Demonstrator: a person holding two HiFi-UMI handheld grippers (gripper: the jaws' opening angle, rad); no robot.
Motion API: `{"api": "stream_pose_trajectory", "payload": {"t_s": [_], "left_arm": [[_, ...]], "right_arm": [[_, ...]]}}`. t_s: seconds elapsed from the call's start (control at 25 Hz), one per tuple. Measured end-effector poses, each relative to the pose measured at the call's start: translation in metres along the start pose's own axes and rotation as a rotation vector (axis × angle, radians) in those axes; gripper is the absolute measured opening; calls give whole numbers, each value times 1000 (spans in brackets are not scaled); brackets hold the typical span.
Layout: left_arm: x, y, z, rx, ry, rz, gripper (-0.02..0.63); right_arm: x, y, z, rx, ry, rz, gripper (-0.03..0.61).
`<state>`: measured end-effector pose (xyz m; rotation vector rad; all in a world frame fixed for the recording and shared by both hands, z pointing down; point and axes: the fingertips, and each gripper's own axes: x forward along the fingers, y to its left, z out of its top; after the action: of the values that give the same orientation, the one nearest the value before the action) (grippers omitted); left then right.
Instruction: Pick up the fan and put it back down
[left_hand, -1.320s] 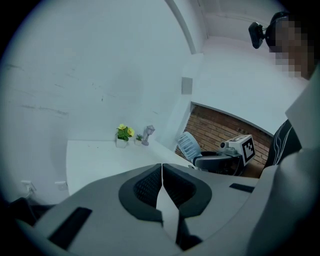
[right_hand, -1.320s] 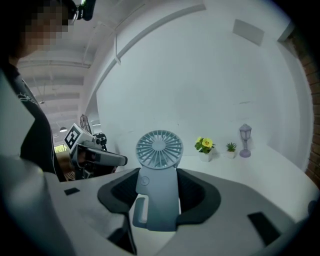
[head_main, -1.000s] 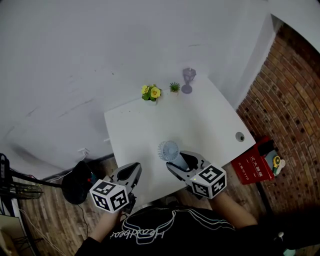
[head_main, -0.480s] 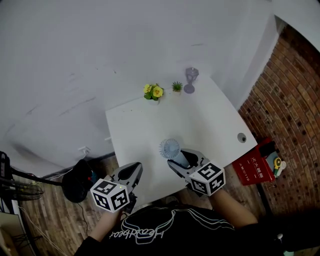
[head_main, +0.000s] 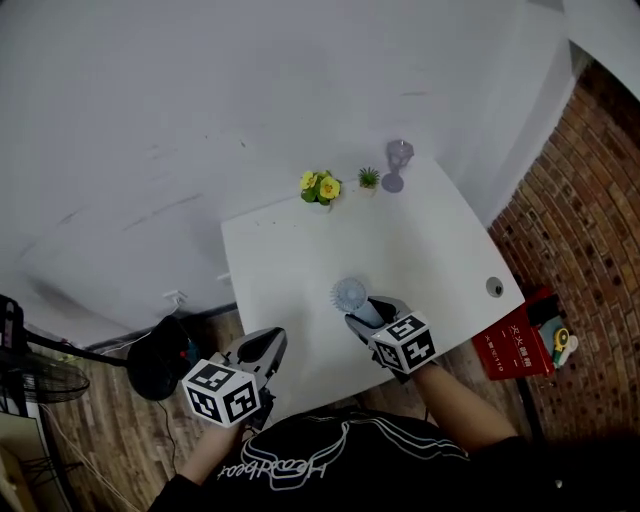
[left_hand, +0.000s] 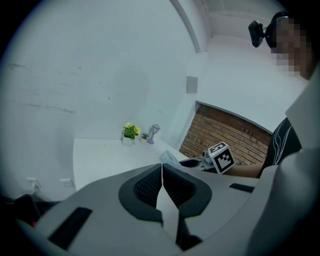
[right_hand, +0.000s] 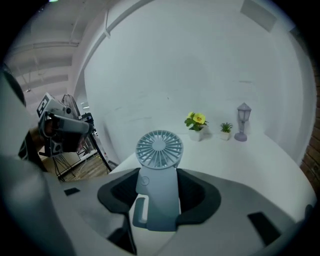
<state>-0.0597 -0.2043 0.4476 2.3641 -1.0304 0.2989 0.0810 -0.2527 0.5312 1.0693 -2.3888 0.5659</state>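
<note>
A small pale-blue handheld fan stands upright between the jaws of my right gripper, which is shut on its handle near the white table's front edge. In the right gripper view the fan fills the middle, its round grille facing the camera, and the right gripper clasps its body from both sides. Whether its base touches the table is hidden. My left gripper hangs off the table's front-left corner; in its own view the left gripper has its pads pressed together with nothing in them.
At the table's far edge stand a pot of yellow flowers, a tiny green plant and a small lilac lantern. A cable hole is at the right edge. A red box and a brick wall are to the right, a black fan base on the floor to the left.
My right gripper has sunk toward the table top with the fan still in it. The left gripper has stayed where it was.
</note>
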Motion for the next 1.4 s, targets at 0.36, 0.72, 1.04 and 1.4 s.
{"api": "stream_pose_trajectory", "payload": {"t_s": [0.36,0.72,1.04,1.4], "left_arm": [[0,21,8,-12,-13,54,34],[4,31,-2,-48,-8,96,34],[-6,32,-1,-60,-18,121,34],[-14,18,-3,-51,-16,106,34]], "right_arm": [[51,-35,-44,-39,157,-29,221],[76,-55,-77,-89,262,-32,221],[82,-55,-79,-133,272,-49,222],[60,-55,-73,-88,218,-62,348]]}}
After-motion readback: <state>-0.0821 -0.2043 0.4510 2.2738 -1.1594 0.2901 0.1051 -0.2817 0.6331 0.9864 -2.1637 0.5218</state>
